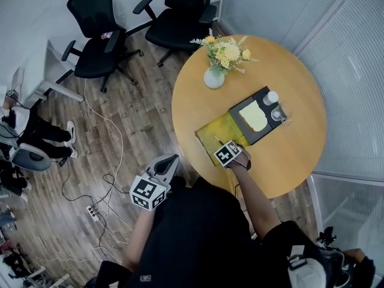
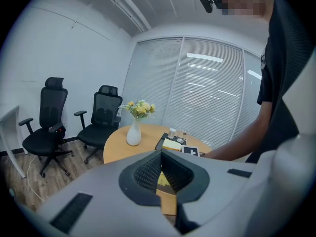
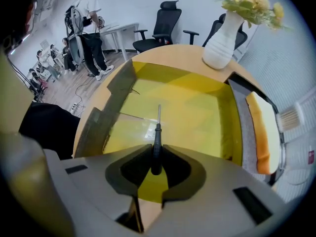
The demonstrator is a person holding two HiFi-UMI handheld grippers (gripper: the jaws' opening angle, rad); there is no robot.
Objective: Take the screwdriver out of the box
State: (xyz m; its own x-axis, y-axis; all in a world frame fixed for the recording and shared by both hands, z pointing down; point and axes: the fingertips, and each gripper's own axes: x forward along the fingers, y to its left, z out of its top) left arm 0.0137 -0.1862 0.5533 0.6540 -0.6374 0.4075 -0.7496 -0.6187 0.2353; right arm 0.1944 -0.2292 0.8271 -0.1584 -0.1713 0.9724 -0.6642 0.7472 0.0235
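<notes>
A yellow open box [image 1: 211, 132] lies on the round wooden table [image 1: 288, 155], near its front edge. In the right gripper view, a slim black-handled screwdriver [image 3: 157, 135] lies on the yellow box floor [image 3: 197, 107], its metal shaft pointing away. My right gripper [image 3: 156, 154] points steeply down into the box and is shut on the screwdriver's handle. In the head view the right gripper [image 1: 225, 149] sits over the box's near end, and the screwdriver is hidden there. My left gripper [image 1: 170, 161] hangs off the table to the left over the floor, jaws together and empty [image 2: 160, 154].
A white vase of yellow flowers [image 1: 214, 77] stands at the table's far side. A black tray [image 1: 264, 134] next to the box holds a yellow pad, a small jar and a glass. Two black office chairs [image 1: 96, 35] and loose cables [image 1: 105, 179] occupy the wooden floor.
</notes>
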